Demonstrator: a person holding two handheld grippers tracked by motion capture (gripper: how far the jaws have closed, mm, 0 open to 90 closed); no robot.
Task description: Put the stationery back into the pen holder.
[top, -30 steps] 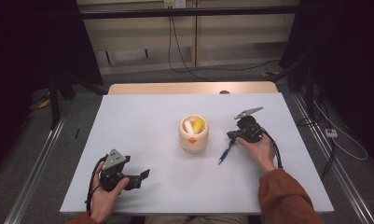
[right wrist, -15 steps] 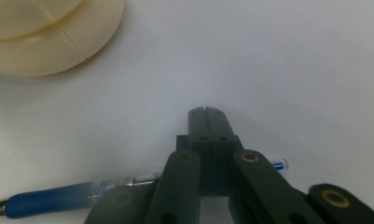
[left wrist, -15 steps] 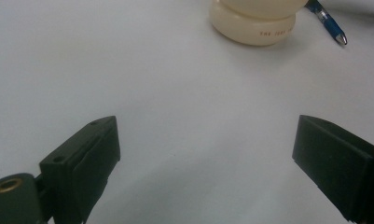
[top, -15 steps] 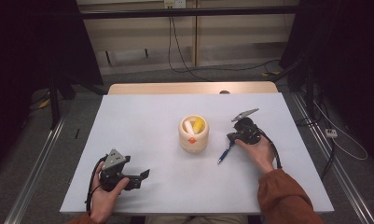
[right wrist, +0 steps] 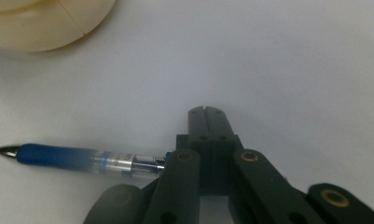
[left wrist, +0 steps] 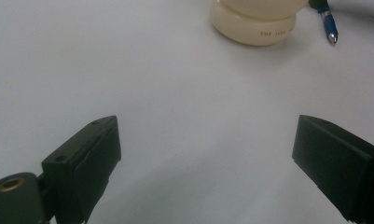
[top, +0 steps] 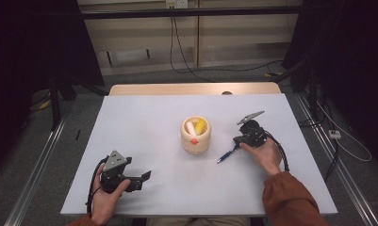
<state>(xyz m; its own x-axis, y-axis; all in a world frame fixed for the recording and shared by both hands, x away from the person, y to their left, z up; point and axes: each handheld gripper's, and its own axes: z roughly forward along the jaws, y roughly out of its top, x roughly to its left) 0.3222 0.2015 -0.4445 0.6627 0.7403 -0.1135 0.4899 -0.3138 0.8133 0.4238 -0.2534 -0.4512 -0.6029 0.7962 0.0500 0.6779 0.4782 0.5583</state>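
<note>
Here the jaws of the right gripper (right wrist: 206, 112) are pressed fully together, and a blue pen (right wrist: 77, 158) is clamped farther back between them, lying just beside the cream holder (top: 195, 135) on the white surface (top: 144, 127). The jaws of the left gripper (left wrist: 205, 158) are spread wide over bare surface, with nothing held.

Left gripper (top: 142, 178) low, fingers (left wrist: 89, 158) wide apart; right gripper (right wrist: 206, 114) closed (fingers pressed together)

pen (right wrist: 82, 159) rear hidden under tool (right wrist: 206, 116)
</note>
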